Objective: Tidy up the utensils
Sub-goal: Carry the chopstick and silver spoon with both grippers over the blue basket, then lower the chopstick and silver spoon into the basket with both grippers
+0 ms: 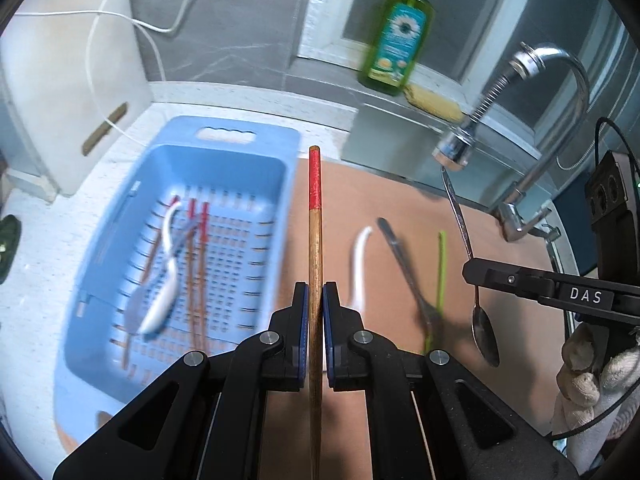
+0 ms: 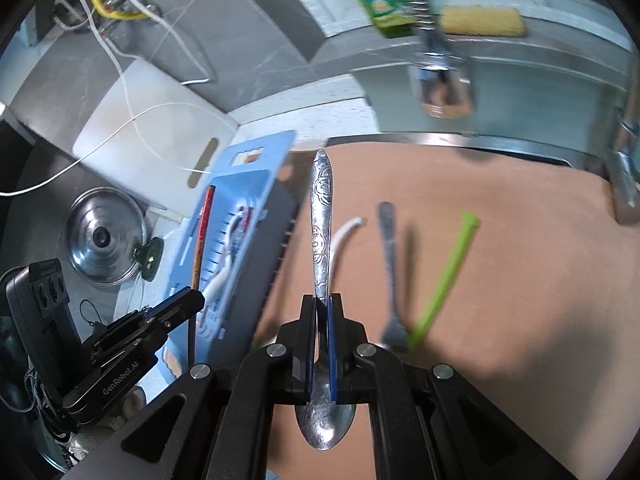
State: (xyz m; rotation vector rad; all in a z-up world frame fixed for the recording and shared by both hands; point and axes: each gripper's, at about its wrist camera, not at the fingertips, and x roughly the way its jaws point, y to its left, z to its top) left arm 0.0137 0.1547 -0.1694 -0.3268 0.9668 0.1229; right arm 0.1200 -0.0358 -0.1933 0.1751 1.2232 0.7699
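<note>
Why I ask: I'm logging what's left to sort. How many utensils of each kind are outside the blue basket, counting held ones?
Spoons: 2, metal spoon in right tongs, white spoon on mat
Chopstick: 1, in left tongs
Fork: 1
Green stick: 1
Total: 5

Grey marbled wall (image 1: 240,20) behind speckled white counter (image 1: 40,240) and chrome faucet (image 1: 560,80).

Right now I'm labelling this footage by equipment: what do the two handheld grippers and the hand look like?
Both grippers, left and right, are matte black linkages with silver pivot screws and blue finger pads. White lettering marks their sides. The hand wears a cream knitted glove.
</note>
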